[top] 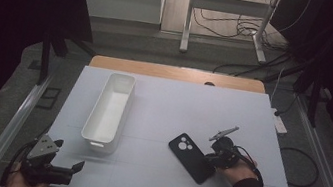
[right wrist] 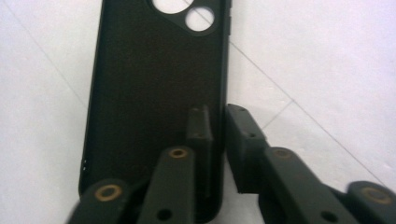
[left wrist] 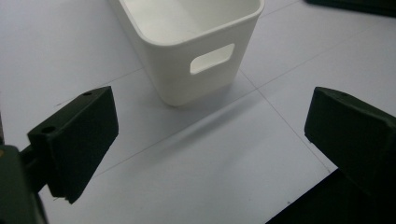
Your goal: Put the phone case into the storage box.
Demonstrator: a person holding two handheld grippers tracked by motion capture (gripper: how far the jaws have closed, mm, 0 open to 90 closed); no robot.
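Phone case (right wrist: 154, 93), black, lies flat on the white table (top: 168, 99) right of the white bin (top: 108, 109); right gripper (right wrist: 217, 126) pinches its side wall, while left gripper (left wrist: 210, 140) hangs wide open, holding nothing, near the bin's end

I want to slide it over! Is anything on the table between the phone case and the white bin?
Nothing: the high view shows bare table between the phone case and the white bin.
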